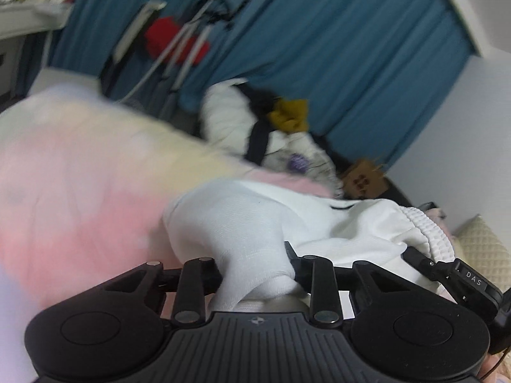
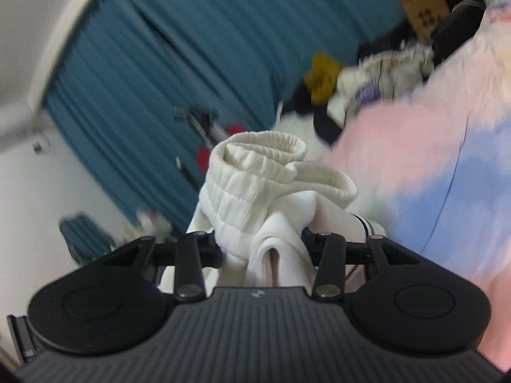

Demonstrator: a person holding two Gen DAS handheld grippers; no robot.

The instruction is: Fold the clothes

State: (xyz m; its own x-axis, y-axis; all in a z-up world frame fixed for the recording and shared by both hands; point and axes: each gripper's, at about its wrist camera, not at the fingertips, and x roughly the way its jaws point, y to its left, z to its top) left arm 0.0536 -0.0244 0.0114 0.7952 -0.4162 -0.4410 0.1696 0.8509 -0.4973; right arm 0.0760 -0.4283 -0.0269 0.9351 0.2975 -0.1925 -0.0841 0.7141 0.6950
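Observation:
A white garment with a ribbed waistband (image 1: 255,223) is held up over a pastel bedspread (image 1: 80,191). My left gripper (image 1: 257,274) is shut on a bunched fold of its smooth fabric. My right gripper (image 2: 260,249) is shut on the ribbed waistband end (image 2: 255,172), which rolls up above the jaws. The right gripper's black body shows at the right edge of the left wrist view (image 1: 463,281), close beside the waistband. Both views are motion blurred.
The pink, blue and yellow bedspread (image 2: 431,159) fills one side. A pile of clothes with a yellow item (image 1: 287,115) lies at its far edge. Blue curtains (image 1: 319,48) hang behind. A red object on a metal stand (image 1: 172,38) is by the curtain. A cream pillow (image 1: 482,249) is at right.

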